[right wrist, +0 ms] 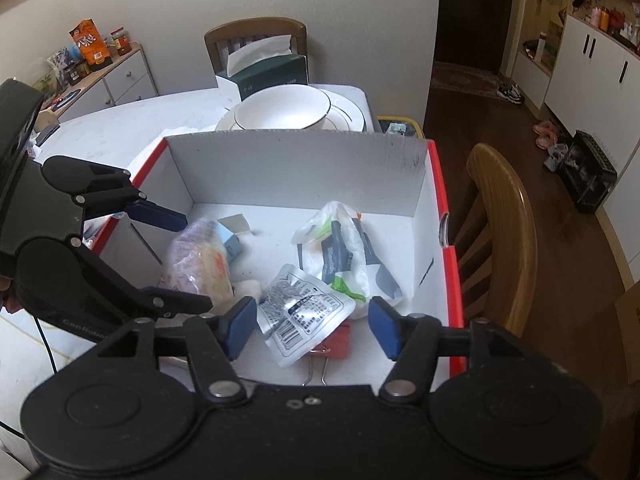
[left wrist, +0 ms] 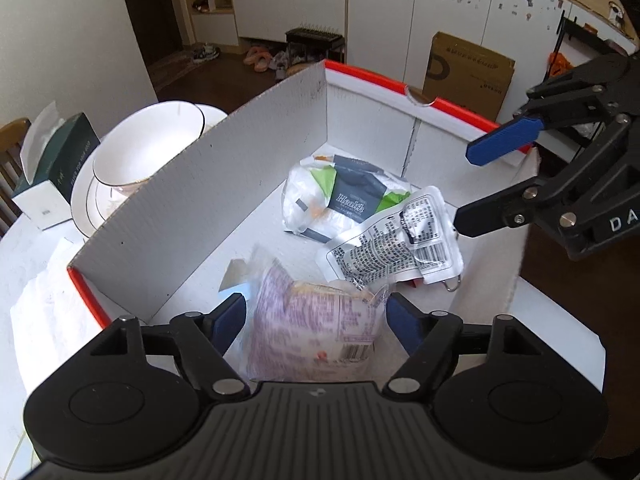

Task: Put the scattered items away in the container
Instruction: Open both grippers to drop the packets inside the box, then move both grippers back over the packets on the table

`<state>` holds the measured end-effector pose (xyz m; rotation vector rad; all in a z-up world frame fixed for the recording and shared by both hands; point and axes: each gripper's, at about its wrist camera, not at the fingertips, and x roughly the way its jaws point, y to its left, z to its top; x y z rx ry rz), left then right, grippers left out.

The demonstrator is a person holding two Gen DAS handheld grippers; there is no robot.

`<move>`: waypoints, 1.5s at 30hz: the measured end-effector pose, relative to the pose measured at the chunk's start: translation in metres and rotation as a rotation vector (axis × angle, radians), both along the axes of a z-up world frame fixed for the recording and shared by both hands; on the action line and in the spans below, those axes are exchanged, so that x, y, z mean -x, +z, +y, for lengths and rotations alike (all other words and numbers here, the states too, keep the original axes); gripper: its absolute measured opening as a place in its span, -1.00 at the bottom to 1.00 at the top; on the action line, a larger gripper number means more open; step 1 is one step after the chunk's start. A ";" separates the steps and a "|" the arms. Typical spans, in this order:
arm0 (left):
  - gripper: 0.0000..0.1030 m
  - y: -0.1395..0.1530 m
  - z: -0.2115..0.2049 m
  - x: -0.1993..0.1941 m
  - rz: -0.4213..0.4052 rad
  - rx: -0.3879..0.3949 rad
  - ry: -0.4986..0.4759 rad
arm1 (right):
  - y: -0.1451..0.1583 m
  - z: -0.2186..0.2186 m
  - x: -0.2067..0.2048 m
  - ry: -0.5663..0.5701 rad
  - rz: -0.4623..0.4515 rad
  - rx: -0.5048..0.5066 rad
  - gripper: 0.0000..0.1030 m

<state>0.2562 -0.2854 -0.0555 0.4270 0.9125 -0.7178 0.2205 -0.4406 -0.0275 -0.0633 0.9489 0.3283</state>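
Observation:
A white cardboard box point(left wrist: 200, 208) point(right wrist: 300, 168) with a red rim stands on the table. In it lie a purple snack bag point(left wrist: 304, 332) point(right wrist: 196, 264), a silver printed sachet point(left wrist: 396, 240) point(right wrist: 304, 312), a white and green bag point(left wrist: 344, 196) point(right wrist: 344, 256), a small light-blue carton point(right wrist: 232, 244) and a red binder clip point(right wrist: 340, 340) partly under the sachet. My left gripper point(left wrist: 316, 320) point(right wrist: 180, 260) is open with the purple bag between its jaws, the pads clear of it. My right gripper point(right wrist: 312, 326) point(left wrist: 466, 190) hangs open just above the sachet.
Beyond the box's far wall a white bowl point(left wrist: 148, 148) point(right wrist: 284, 108) sits on stacked plates, with a green tissue box point(left wrist: 56, 168) point(right wrist: 272, 72) behind. A wooden chair point(right wrist: 504, 240) stands close to the box's right side. A brown carton point(left wrist: 468, 72) leans by the cupboards.

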 end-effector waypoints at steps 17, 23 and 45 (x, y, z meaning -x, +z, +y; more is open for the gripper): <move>0.73 0.036 0.039 0.037 -0.083 0.164 0.031 | 0.031 0.028 0.024 0.009 -0.090 0.005 0.50; 0.73 0.047 0.063 0.051 -0.107 0.204 0.048 | 0.039 0.049 0.038 0.009 -0.106 0.001 0.52; 0.73 0.070 0.209 0.097 -0.204 0.259 0.167 | 0.053 0.172 0.086 0.039 -0.163 -0.037 0.74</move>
